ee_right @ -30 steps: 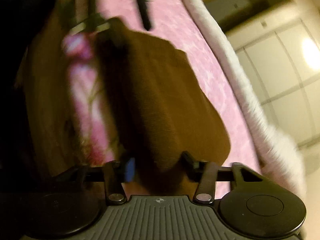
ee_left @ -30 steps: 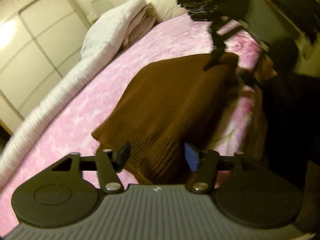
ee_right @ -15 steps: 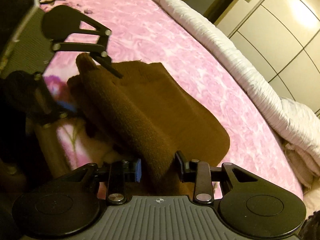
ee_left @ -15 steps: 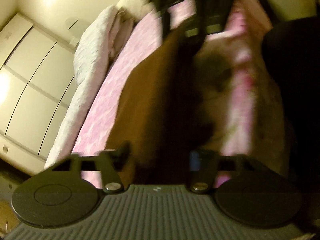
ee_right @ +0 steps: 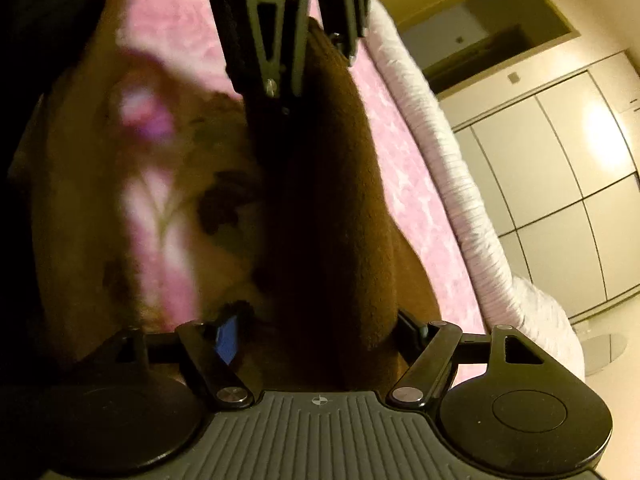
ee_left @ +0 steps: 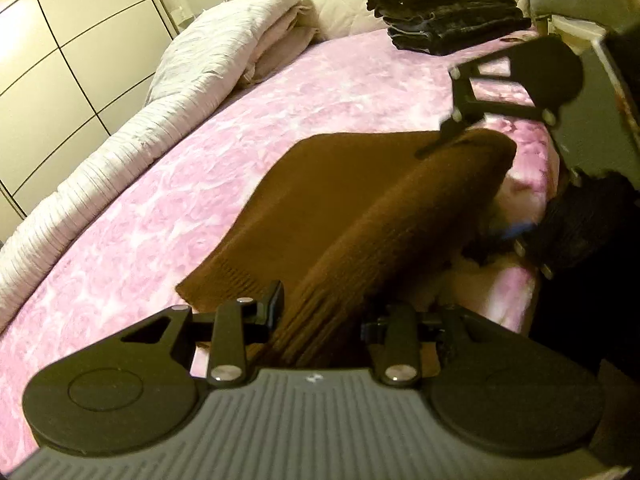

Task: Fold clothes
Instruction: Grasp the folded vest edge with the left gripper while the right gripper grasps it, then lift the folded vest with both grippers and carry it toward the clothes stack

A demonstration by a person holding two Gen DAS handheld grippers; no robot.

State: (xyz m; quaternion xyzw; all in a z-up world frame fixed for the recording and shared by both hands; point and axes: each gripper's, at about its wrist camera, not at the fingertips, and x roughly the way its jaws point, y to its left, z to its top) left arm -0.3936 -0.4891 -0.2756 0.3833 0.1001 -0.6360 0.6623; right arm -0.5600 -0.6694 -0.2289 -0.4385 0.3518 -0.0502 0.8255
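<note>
Left wrist view, left to right: white panelled wardrobe doors [ee_left: 60, 52] stand at the far left, and a rolled white quilt [ee_left: 132, 128] runs along the far edge of the bed. The pink floral bedspread [ee_left: 132, 232] covers the mattress. The brown knitted sweater [ee_left: 340, 200] lies on it near the front edge, one side lifted into a raised fold that runs from the left gripper [ee_left: 320, 312] up to the right gripper [ee_left: 472, 184]. The left gripper's fingers stand apart with the ribbed hem bunched between them; whether they press the cloth cannot be told. The right gripper, seen here from outside at the upper right, has one finger on top of the fold's far end and the blue-padded one below it, so the cloth sits between them; its grip is not clear either. A stack of folded dark clothes [ee_left: 448, 4] rests at the head of the bed, well apart from the sweater. Right wrist view: the sweater [ee_right: 320, 220] fills the centre in shadow, passing between the right gripper's [ee_right: 320, 332] widely spread fingers, with the left gripper [ee_right: 296, 80] above it. The bedspread [ee_right: 404, 184], quilt [ee_right: 452, 184] and wardrobe doors [ee_right: 560, 184] follow to the right. No containers are visible.
</note>
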